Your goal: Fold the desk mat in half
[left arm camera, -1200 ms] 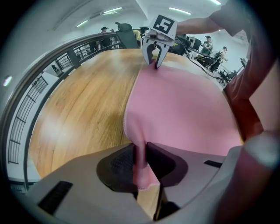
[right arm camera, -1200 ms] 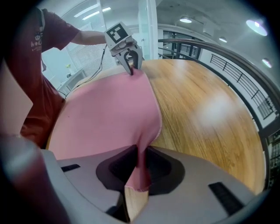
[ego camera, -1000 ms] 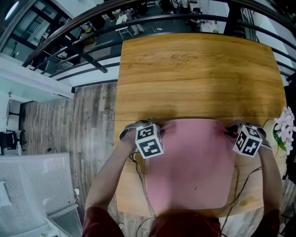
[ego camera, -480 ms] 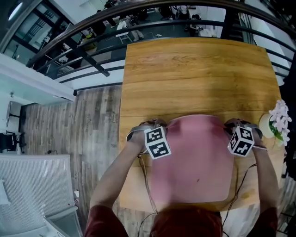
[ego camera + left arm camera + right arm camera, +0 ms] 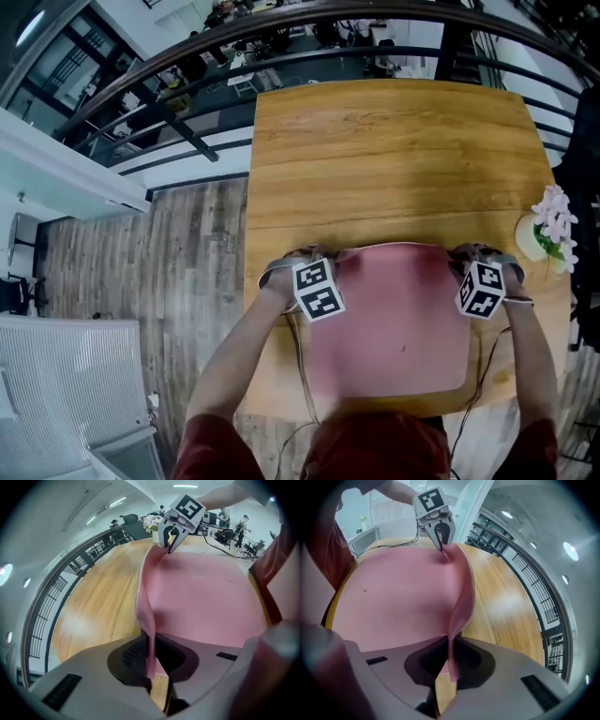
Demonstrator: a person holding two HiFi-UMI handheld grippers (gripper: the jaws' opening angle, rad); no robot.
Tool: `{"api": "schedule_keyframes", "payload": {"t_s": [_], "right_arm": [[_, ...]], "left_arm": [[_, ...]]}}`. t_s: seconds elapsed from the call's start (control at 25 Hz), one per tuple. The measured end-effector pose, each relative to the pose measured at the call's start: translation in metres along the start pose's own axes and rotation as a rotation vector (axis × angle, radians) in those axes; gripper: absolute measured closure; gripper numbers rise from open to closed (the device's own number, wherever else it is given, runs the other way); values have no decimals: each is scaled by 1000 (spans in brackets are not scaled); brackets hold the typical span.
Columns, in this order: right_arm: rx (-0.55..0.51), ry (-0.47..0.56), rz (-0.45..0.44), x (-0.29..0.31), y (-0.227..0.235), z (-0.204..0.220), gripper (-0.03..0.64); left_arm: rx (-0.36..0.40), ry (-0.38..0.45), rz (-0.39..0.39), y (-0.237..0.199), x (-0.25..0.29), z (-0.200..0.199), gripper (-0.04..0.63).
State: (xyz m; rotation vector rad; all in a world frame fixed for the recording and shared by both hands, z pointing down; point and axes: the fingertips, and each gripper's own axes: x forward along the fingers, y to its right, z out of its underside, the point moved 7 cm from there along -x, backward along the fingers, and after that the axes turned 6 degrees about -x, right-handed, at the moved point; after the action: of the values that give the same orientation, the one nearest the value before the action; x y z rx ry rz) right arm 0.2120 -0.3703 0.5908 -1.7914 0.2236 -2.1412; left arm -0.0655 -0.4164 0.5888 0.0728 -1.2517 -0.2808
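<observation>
Pink desk mat [image 5: 394, 319], corners pinched by left hand-held gripper [image 5: 152, 645] and right hand-held gripper [image 5: 450, 654]

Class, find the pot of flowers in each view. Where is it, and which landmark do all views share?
Head view: pot of flowers at the right edge, mid-height.
Left gripper view: top centre, just left of the right claw.
Right gripper view: not in it.
Shared landmark: the pink desk mat.

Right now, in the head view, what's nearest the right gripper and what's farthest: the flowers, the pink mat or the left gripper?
1. Pink mat: its right corner is pinched in the right gripper itself.
2. Flowers: close by on its right.
3. Left gripper: across the mat, at its left corner.
</observation>
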Motion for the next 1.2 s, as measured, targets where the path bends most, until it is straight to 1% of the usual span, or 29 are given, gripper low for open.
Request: {"api": "schedule_keyframes", "payload": {"t_s": [0.12,0.28,0.48,0.6,0.68,0.84,1.2], "right_arm": [[-14,-16,-6,-4,-16,-1,568],[-50,-31,7,-7,-32,-1,565],[-68,-41,-27,-13,-49,1,565],[-91,-51,-37,-12,-65,5,565],[-97,-52,-35,-10,-78,7,564],[-75,-36,-13,-11,-97,15,566],[-96,-54,-6,-27,-147,18,568]], "left_arm": [[-3,-9,20,9,-6,7,540],[-6,-23,38,23,-10,14,538],[-2,-39,55,47,-14,21,538],[5,-67,64,66,-10,24,538],[8,-78,58,75,-8,26,539],[10,-98,54,92,-7,26,540],[9,-123,37,152,-20,33,538]]}}
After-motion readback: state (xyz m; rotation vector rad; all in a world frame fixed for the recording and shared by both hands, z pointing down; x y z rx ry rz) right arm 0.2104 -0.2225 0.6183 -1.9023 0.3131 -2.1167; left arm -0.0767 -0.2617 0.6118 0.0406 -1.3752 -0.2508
